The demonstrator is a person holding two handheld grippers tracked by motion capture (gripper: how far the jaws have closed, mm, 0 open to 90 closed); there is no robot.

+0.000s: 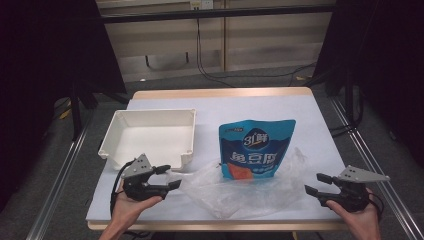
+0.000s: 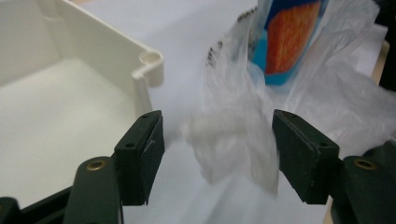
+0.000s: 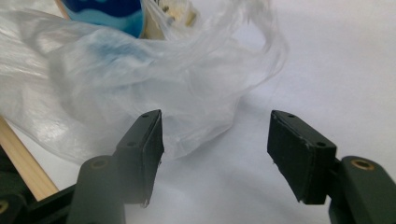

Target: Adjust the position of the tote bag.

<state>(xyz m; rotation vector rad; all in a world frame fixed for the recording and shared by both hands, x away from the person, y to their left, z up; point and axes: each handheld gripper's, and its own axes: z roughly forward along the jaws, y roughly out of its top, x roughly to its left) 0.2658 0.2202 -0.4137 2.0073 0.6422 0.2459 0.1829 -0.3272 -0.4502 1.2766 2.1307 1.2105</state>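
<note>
**Count of items on my table**

From the high view I count one white plastic tray (image 1: pixel 150 135), one blue snack pouch (image 1: pixel 256 149) and one clear plastic bag (image 1: pixel 235 192), all on one table (image 1: pixel 215 102) with a pale cover. I operate two handheld grippers: one left gripper (image 1: pixel 167 177) and one right gripper (image 1: pixel 315 183), each with two black jaws, four jaws in all. Each carries one grey three-cornered plate, two plates together. Two hands hold them, one apiece.
</note>
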